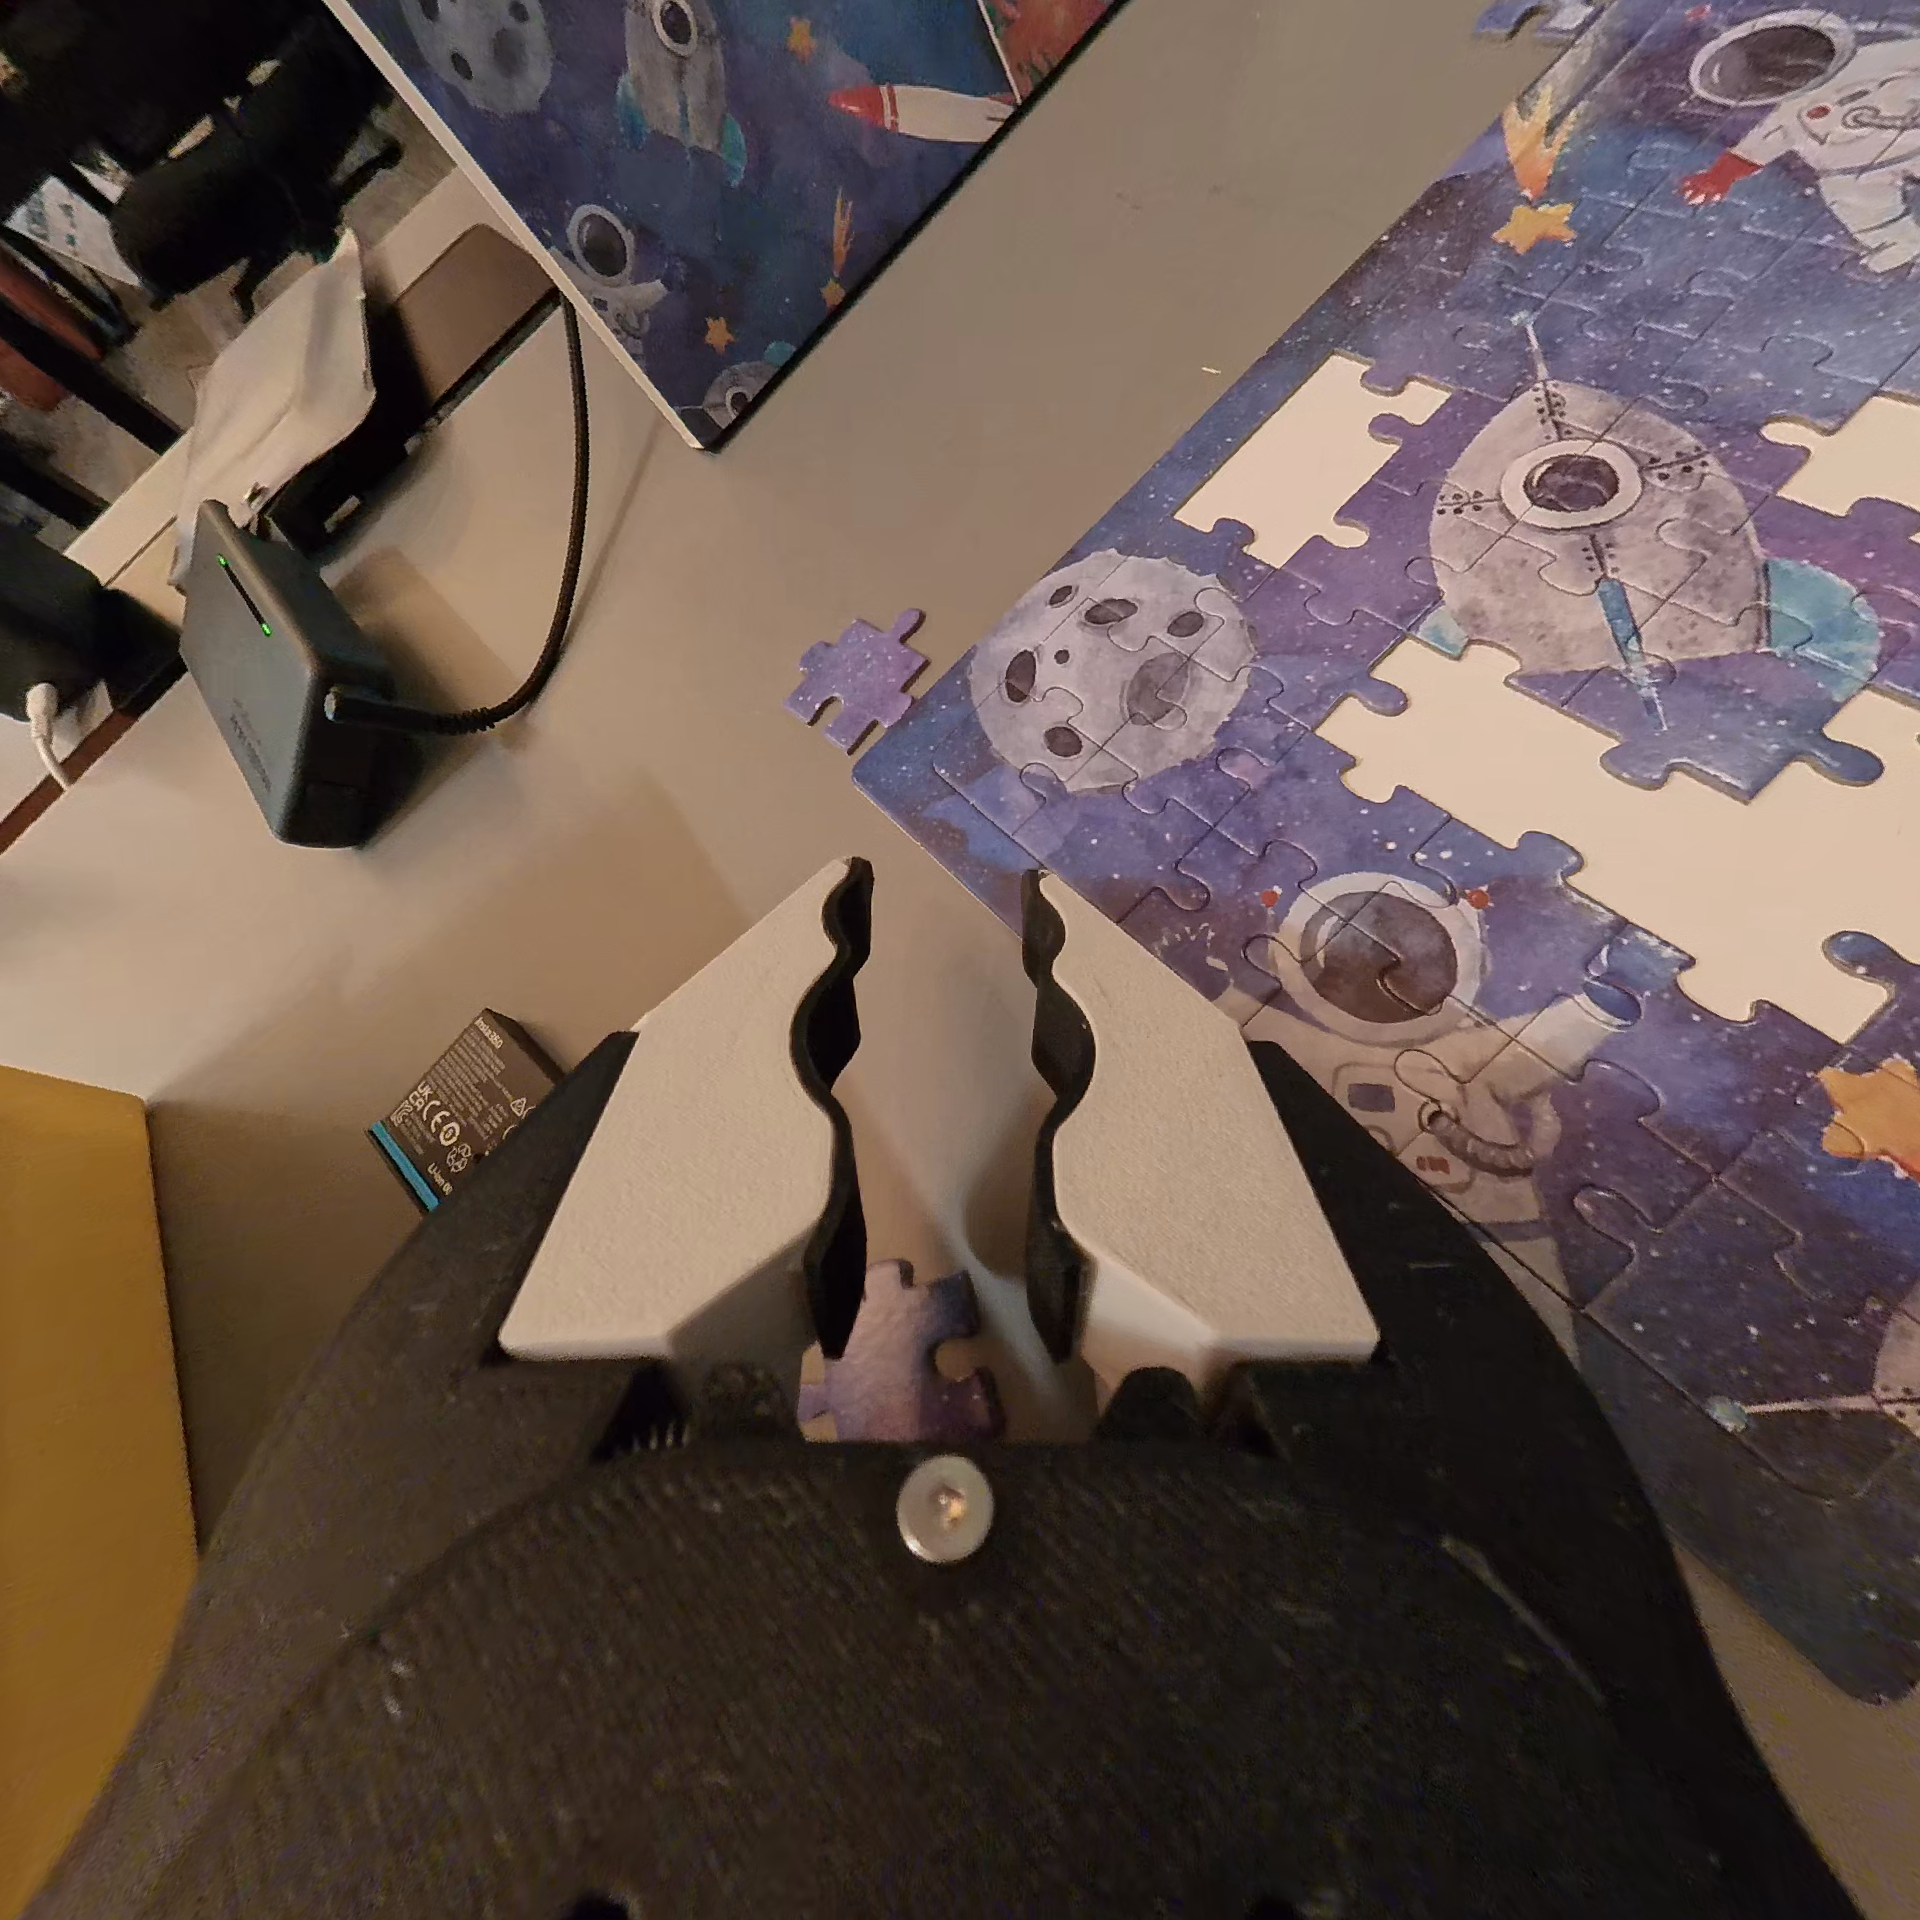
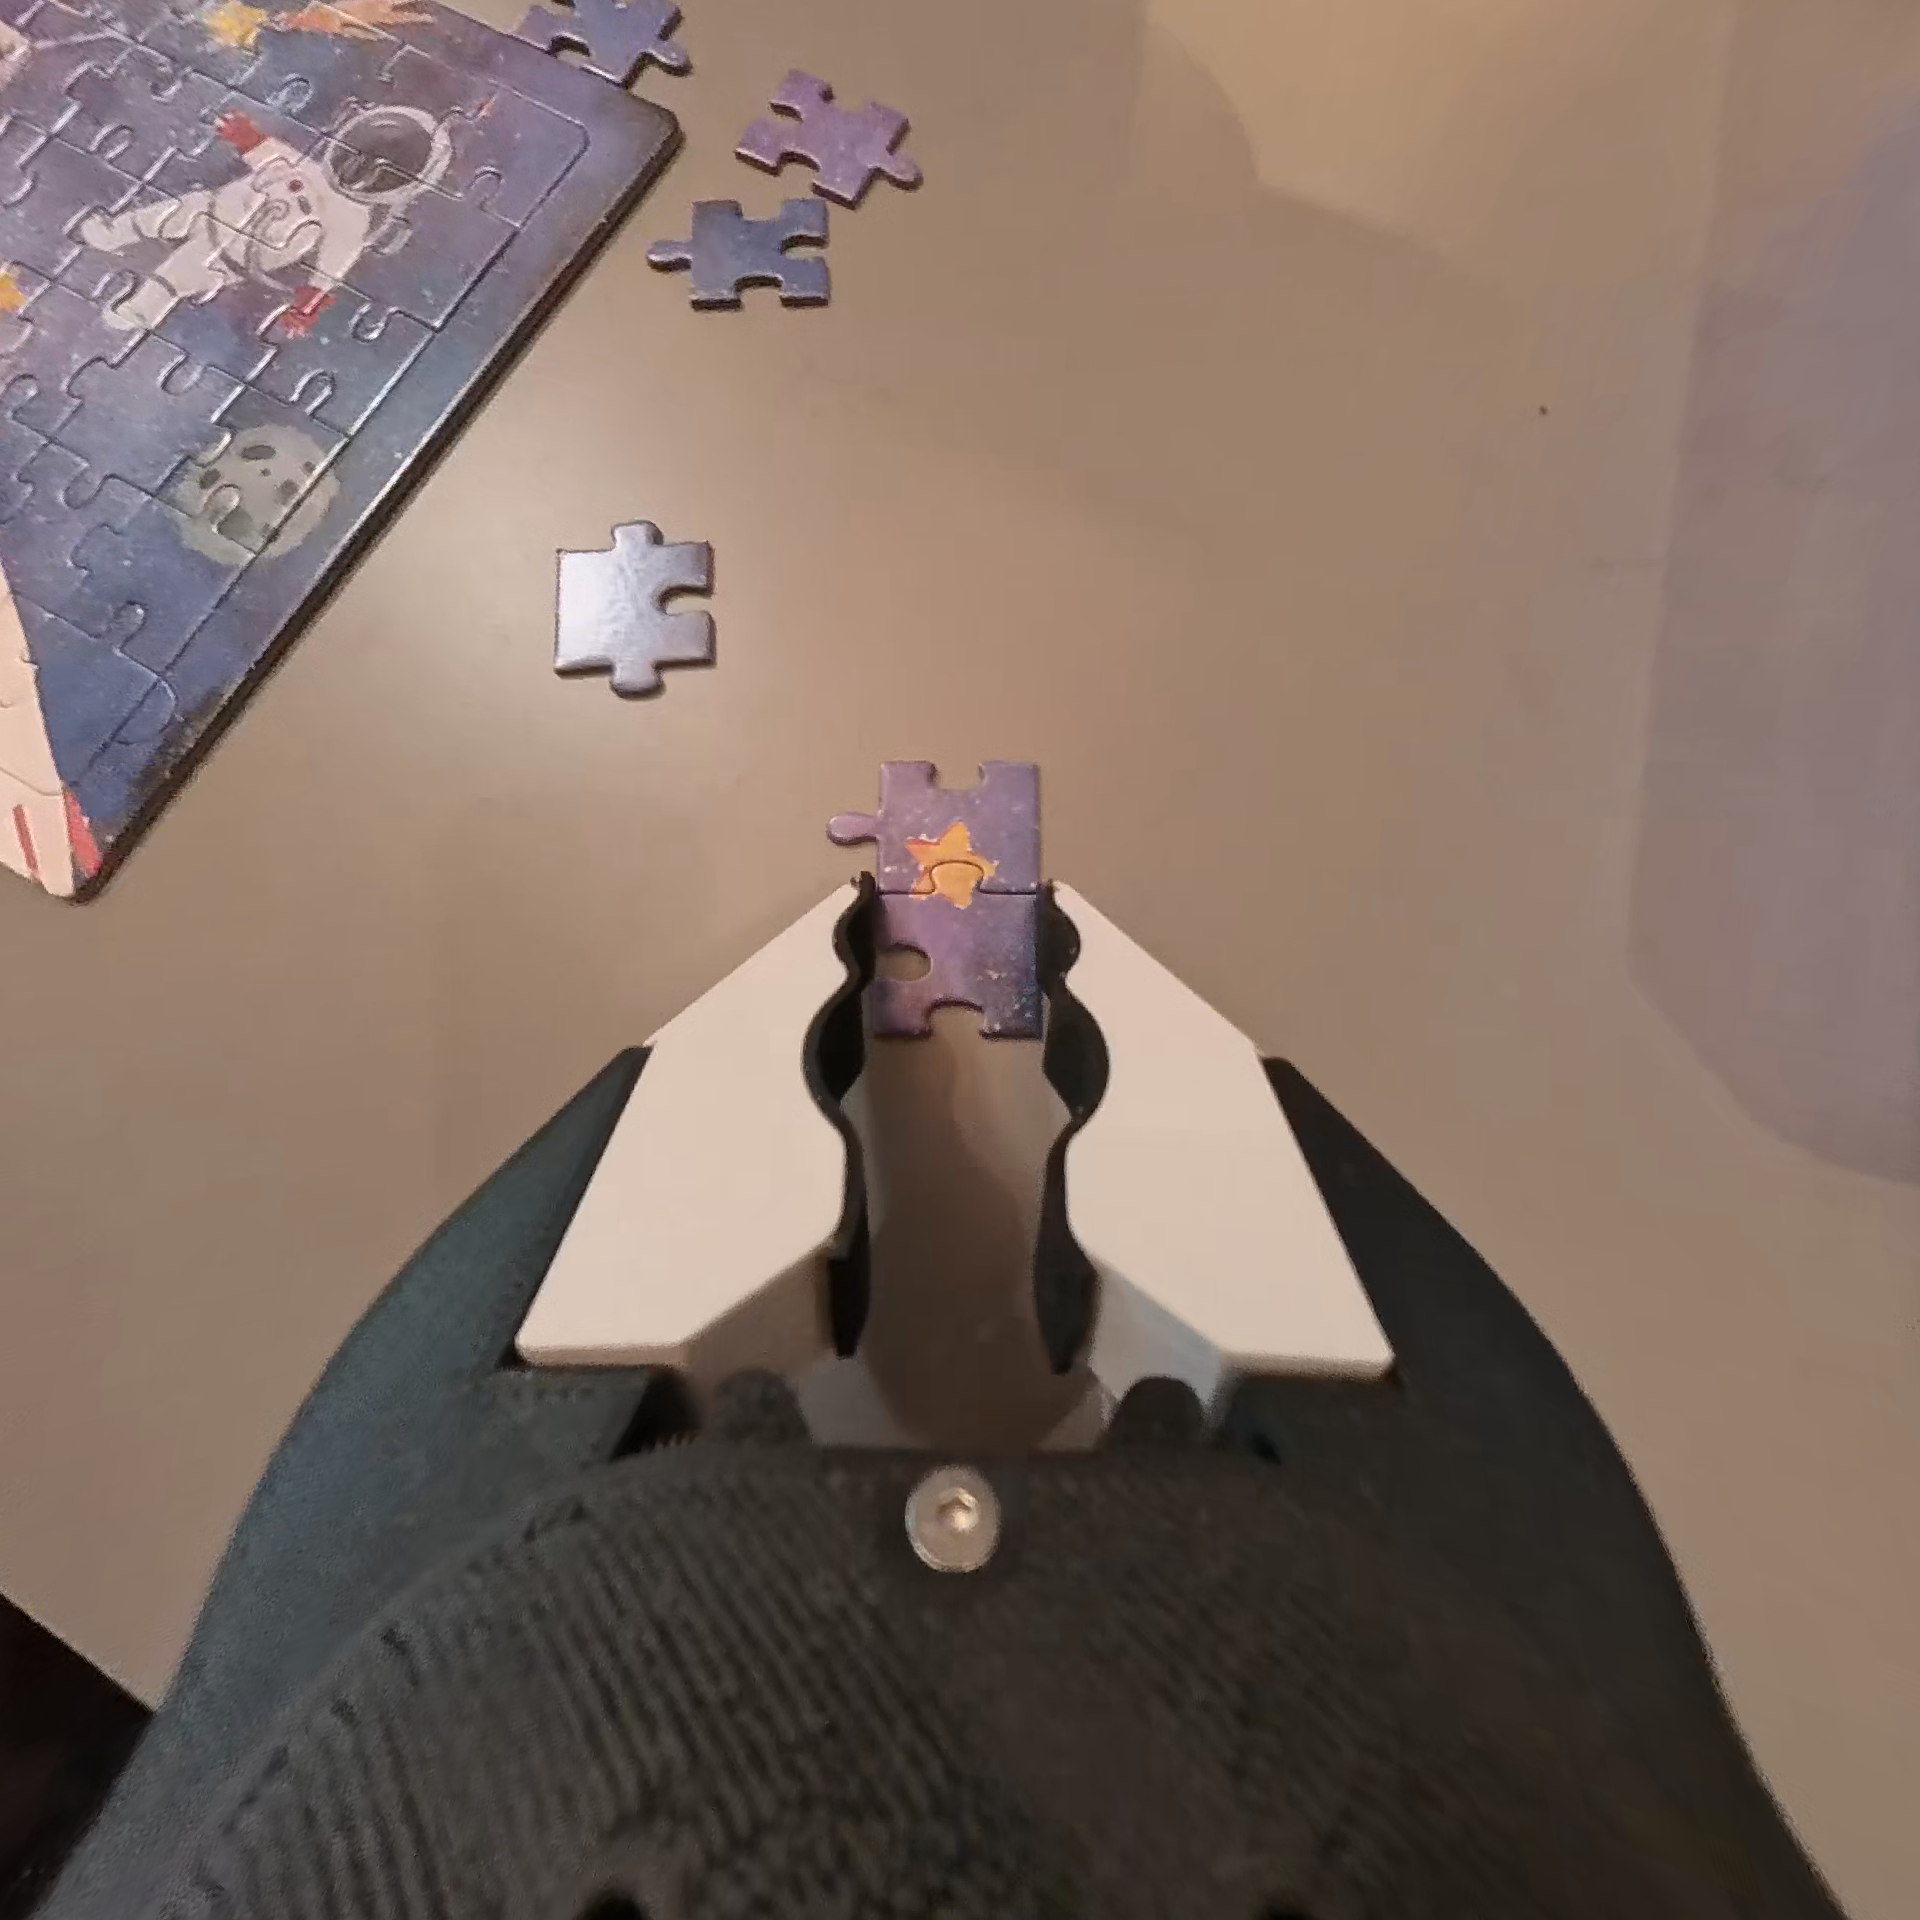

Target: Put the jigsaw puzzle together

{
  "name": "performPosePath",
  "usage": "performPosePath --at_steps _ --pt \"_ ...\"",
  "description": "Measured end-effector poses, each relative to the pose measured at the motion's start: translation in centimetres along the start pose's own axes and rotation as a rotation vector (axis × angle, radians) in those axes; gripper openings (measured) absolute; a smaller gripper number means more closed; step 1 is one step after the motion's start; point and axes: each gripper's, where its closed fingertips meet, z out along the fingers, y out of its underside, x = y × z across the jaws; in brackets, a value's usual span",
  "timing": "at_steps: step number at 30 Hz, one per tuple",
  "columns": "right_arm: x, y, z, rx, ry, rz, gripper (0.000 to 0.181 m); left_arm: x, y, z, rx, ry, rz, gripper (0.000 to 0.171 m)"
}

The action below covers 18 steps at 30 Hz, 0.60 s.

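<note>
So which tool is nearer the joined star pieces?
Right. The right tool is closed on the star pieces; the left tool hangs open beside the puzzle, star pieces out of its view.

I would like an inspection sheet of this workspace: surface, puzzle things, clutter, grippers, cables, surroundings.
Surface: plain grey table.
Job's things: part-built space puzzle with white gaps; one loose piece at its corner; three loose pieces near the right gripper; reference picture propped up.
Clutter: dark box with green lights; small black labelled pack.
Grippers: left gripper open, holds nothing; right gripper shut on a joined pair of pieces with a star.
Cables: black cable plugged into the box; white cable at the left edge.
Surroundings: dark furniture, unclear.
</note>
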Motion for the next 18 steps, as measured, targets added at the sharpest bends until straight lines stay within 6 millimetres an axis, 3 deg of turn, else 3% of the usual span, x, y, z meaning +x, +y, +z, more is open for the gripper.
performPosePath --at_steps 13,18 --pt "-1.5 0.0 -0.2 0.023 -0.052 -0.005 0.029 0.0 0.1 0.1 -0.007 -0.005 0.006 0.027" --pt "-3.1 -1.5 -0.9 0.078 -0.093 -0.024 0.028 0.0 0.1 0.1 -0.009 -0.005 0.005 0.027"
